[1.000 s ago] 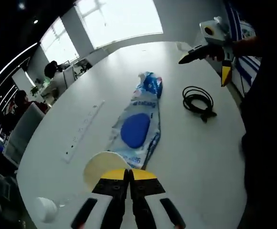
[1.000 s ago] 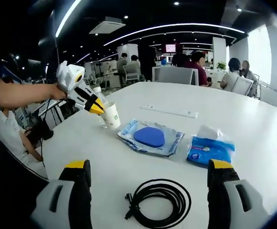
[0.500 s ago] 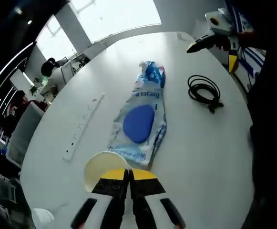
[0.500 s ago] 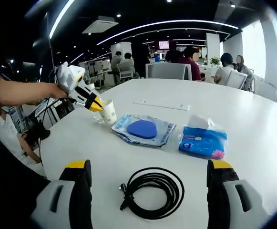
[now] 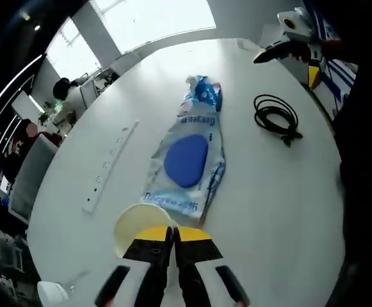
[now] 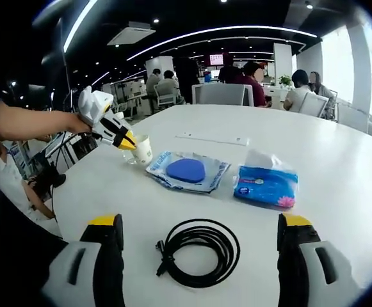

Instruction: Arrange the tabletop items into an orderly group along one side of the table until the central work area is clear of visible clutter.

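left gripper (image 5: 173, 231) pinched on the paper cup (image 5: 136, 224) rim at the table (image 5: 269, 192) edge — light, crushable, so keep the grip gentle. right gripper (image 6: 198, 233) wide open, empty, above the coiled cable (image 6: 197, 251) — floppy; take it by the bundled loops.

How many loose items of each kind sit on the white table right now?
Paper cup: 1
Clear packet with blue pad: 1
Blue tissue pack: 1
Coiled black cable: 1
White power strip: 1
Total: 5
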